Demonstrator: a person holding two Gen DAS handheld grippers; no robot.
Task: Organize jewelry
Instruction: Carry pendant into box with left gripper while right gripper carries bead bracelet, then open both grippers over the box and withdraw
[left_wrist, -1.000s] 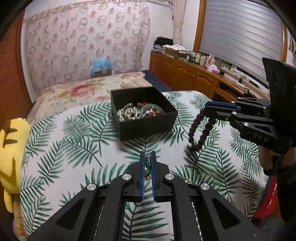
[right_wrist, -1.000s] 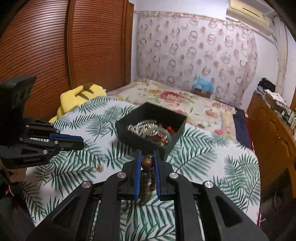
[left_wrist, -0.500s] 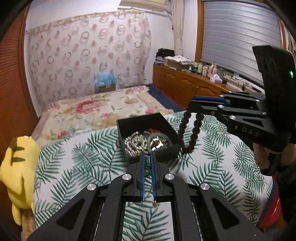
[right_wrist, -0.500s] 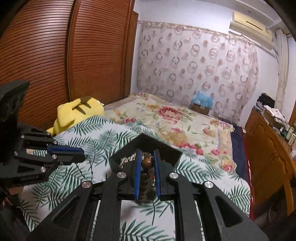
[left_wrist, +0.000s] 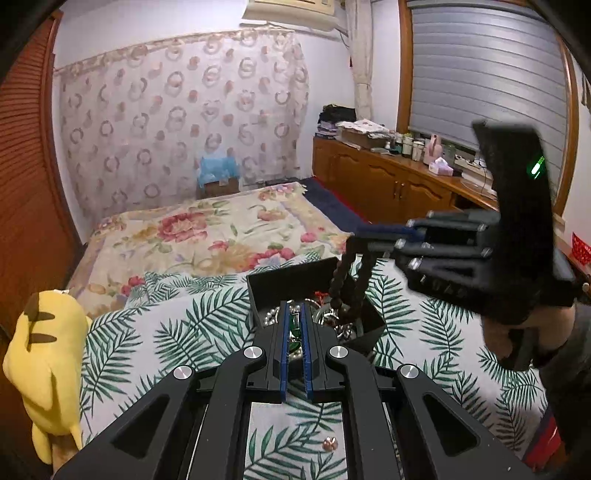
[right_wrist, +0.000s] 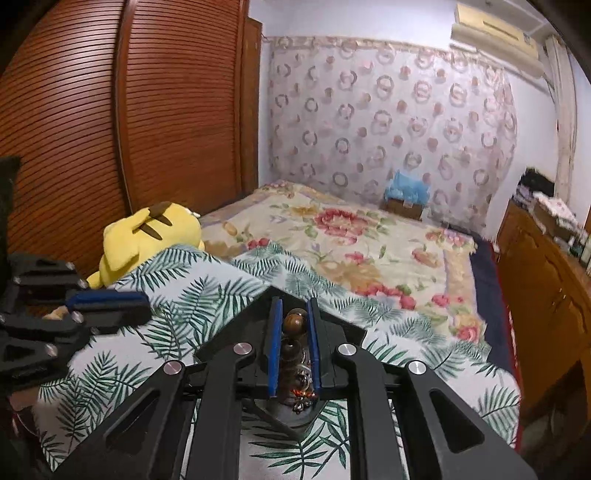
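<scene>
A black box (left_wrist: 288, 276) holding silver and red jewelry sits on the leaf-print cloth (left_wrist: 155, 332). My left gripper (left_wrist: 293, 307) is just in front of and above the box, shut on a small green piece of jewelry (left_wrist: 294, 334). To the right, my right gripper (left_wrist: 360, 238) is shut on a brown bead bracelet (left_wrist: 349, 286), whose loop hangs down over the box's right side. In the right wrist view the bracelet's beads (right_wrist: 295, 320) sit between the right gripper's (right_wrist: 294, 301) blue pads. The box (right_wrist: 240, 321) lies mostly hidden beneath, and the left gripper (right_wrist: 146, 306) is at the left.
A small copper-coloured piece (left_wrist: 330, 445) lies on the cloth near me. A yellow plush toy (left_wrist: 44, 354) sits at the cloth's left edge. Beyond the box is a floral bedspread (left_wrist: 207, 229). A wooden cabinet (left_wrist: 388, 188) runs along the right, and a slatted wardrobe (right_wrist: 74, 129) along the left.
Both grippers have risen and moved forward toward the box. The bracelet, earlier hanging over the cloth to the box's right, now hangs over the box. Both grips are unchanged.
</scene>
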